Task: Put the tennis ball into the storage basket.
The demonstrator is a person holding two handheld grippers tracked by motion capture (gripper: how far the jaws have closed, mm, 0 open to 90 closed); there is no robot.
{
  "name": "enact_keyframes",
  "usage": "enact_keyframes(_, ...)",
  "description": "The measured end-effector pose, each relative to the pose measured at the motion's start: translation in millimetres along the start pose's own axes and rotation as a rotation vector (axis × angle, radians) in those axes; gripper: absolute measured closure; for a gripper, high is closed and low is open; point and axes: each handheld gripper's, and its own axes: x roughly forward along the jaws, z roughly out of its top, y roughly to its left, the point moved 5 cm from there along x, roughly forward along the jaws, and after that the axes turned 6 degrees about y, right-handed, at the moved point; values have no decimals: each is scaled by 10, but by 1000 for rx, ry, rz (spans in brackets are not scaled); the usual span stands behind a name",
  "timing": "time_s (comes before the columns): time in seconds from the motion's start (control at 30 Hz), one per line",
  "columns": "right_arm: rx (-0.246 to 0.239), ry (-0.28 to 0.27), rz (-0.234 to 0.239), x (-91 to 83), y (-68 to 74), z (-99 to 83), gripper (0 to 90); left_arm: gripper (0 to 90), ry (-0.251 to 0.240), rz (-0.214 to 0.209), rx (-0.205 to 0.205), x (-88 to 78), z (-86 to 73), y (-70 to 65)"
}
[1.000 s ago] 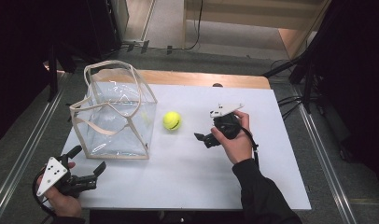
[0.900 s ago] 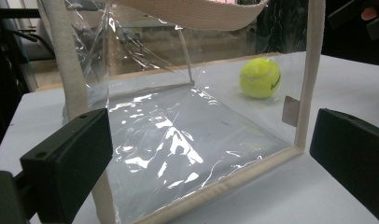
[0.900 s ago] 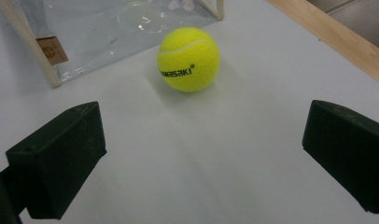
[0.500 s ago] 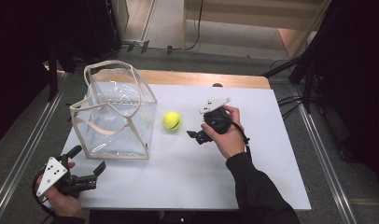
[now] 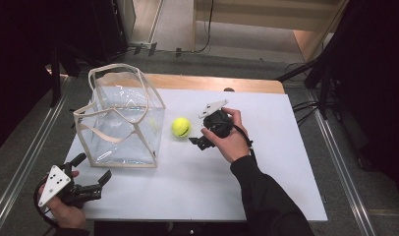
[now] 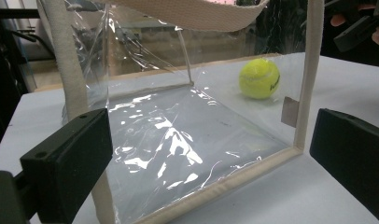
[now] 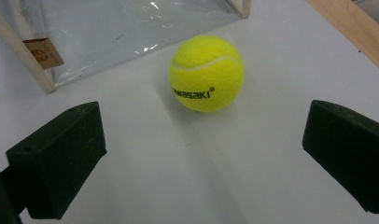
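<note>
A yellow tennis ball [image 5: 181, 127] lies on the white table [image 5: 266, 167], just right of a clear plastic tote bag [image 5: 120, 118] with beige trim. My right gripper [image 5: 191, 137] is open and points left at the ball from a short way off. In the right gripper view the ball [image 7: 207, 73] rests ahead of the open gripper [image 7: 201, 163], not between the jaws. My left gripper [image 5: 92, 168] hovers open at the table's near left corner, facing the bag. In the left gripper view, the bag [image 6: 178, 135] stands in front of the open gripper [image 6: 208, 158], with the ball [image 6: 259, 78] visible through it.
A wooden strip [image 5: 212, 83] runs along the table's far edge. The bag stands upright with its mouth open and its handles [image 5: 114, 73] raised. A small brown tag [image 7: 43, 52] hangs at the bag's corner. Metal rails [image 5: 20, 162] flank the table.
My right gripper has moved left across the table and now sits close to the ball. The left gripper, ball and bag have stayed put.
</note>
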Motion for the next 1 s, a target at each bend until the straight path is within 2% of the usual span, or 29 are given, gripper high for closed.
enact_keyframes(0.3, -19, 45, 28, 79, -3, 101, 0, 0, -1, -1, -2, 0, 1, 1)
enact_keyframes(0.43, -32, 89, 62, 174, 17, 158, 0, 0, -1, -1, -1, 0, 1, 0)
enact_keyframes(0.63, -50, 134, 70, 267, 13, 212, 0, 0, -1, 1, -8, -3, 1, 2)
enact_keyframes(0.77, -54, 167, 91, 343, -17, 259, 0, 0, -3, -1, -7, -4, 1, 3)
enact_keyframes(0.8, -68, 171, 98, 363, -30, 270, 0, 0, -3, -1, -8, -5, 1, 4)
enact_keyframes(0.93, -70, 181, 101, 407, -50, 302, 0, 0, -2, -2, -8, -5, 1, 5)
enact_keyframes(1.0, -53, 200, 110, 445, -58, 322, 0, 0, -2, -2, -8, -5, 1, 6)
